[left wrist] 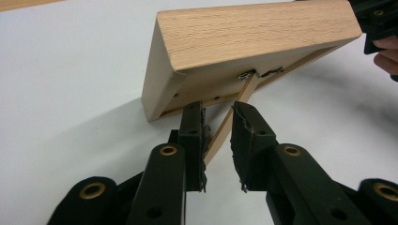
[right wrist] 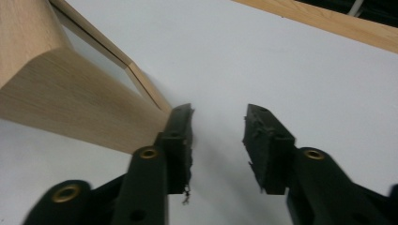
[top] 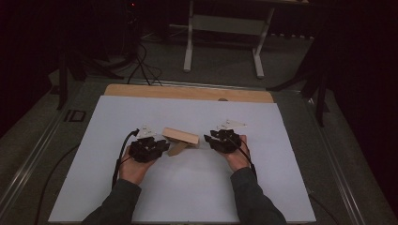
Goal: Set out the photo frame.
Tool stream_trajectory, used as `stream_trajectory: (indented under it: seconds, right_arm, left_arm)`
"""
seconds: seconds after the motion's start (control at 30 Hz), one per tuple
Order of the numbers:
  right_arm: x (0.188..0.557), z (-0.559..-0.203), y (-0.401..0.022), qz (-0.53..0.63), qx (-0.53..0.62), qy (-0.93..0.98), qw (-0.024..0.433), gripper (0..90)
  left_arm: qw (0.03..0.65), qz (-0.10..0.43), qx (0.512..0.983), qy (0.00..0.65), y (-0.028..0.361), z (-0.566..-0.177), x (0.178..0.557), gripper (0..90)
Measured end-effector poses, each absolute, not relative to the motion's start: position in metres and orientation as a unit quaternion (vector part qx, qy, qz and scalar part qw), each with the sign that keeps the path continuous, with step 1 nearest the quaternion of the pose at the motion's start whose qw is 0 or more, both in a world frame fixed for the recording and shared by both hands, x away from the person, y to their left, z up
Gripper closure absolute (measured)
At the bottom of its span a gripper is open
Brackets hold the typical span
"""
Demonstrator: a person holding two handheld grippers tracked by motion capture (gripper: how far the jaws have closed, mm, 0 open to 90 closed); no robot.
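Left gripper (left wrist: 218,129) fingers narrowly parted; right gripper (right wrist: 218,136) fingers apart.

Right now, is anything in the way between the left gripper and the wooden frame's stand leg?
Nothing visible. The left gripper already has the stand leg between its open jaws, behind the wooden picture frame; around it there is bare white table surface.

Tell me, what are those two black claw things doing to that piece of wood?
A person holds a gripper in each hand at a white table. Between them stands a wooden picture frame, leaning on its back strut. The left gripper has its jaws on either side of that strut, not yet pinching it. The right gripper sits at the frame's other end, jaws open with nothing between them.
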State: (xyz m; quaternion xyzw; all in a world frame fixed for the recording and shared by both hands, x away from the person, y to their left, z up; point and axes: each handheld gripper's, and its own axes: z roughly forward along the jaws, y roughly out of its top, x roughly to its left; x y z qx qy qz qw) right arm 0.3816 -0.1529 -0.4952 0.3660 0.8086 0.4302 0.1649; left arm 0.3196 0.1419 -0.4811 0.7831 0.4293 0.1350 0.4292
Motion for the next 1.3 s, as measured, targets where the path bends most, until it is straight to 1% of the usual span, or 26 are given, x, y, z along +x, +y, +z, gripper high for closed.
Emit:
stream_trajectory:
  seconds: [0.07,0.1,0.13,0.23,0.27,0.3,0.37,0.43,0.47,0.53,0.57,0.87,1.07,1.17,1.3]
  right_arm:
    - [0.382,-0.495,-0.153,0.432,0.366,0.808,0.165,63.7]
    - [0.382,-0.495,-0.153,0.432,0.366,0.808,0.165,65.2]
    - [0.383,-0.495,-0.152,0.436,0.369,0.804,0.165,69.1]
    - [0.386,-0.495,-0.151,0.441,0.372,0.801,0.163,74.5]
    - [0.386,-0.495,-0.151,0.441,0.372,0.801,0.163,74.5]
    - [0.386,-0.495,-0.15,0.441,0.371,0.801,0.162,76.7]
    - [0.387,-0.495,-0.144,0.441,0.361,0.806,0.159,82.9]
    - [0.387,-0.495,-0.142,0.44,0.359,0.808,0.159,84.1]
    - [0.388,-0.496,-0.139,0.439,0.356,0.809,0.161,86.1]
    - [0.388,-0.496,-0.138,0.439,0.356,0.809,0.161,86.6]
    - [0.389,-0.497,-0.136,0.44,0.36,0.808,0.155,89.4]
    - [0.391,-0.498,-0.131,0.439,0.361,0.809,0.151,89.7]
    - [0.39,-0.493,-0.128,0.45,0.356,0.806,0.148,89.6]
    - [0.388,-0.491,-0.126,0.457,0.351,0.806,0.134,89.6]
    - [0.387,-0.491,-0.124,0.459,0.346,0.808,0.132,89.6]
  left_arm:
    - [0.429,0.135,0.783,0.429,0.142,-0.481,0.32,75.0]
    - [0.427,0.137,0.784,0.429,0.14,-0.482,0.321,75.0]
    - [0.427,0.138,0.784,0.429,0.14,-0.482,0.321,77.8]
    - [0.429,0.14,0.783,0.429,0.138,-0.483,0.322,81.7]
    - [0.429,0.14,0.783,0.429,0.138,-0.483,0.322,82.8]
    - [0.428,0.141,0.783,0.429,0.136,-0.483,0.323,82.8]
    - [0.426,0.144,0.784,0.428,0.133,-0.484,0.325,86.9]
    - [0.425,0.145,0.784,0.429,0.132,-0.485,0.325,89.0]
    - [0.422,0.147,0.784,0.431,0.13,-0.485,0.326,89.4]
    - [0.419,0.15,0.785,0.431,0.129,-0.485,0.327,89.4]
    - [0.419,0.15,0.785,0.431,0.128,-0.485,0.328,89.5]
    - [0.419,0.152,0.785,0.431,0.124,-0.485,0.332,89.5]
    - [0.416,0.153,0.784,0.433,0.123,-0.486,0.333,89.5]
    - [0.416,0.153,0.784,0.434,0.123,-0.485,0.334,89.5]
    - [0.416,0.153,0.784,0.434,0.124,-0.485,0.335,89.5]
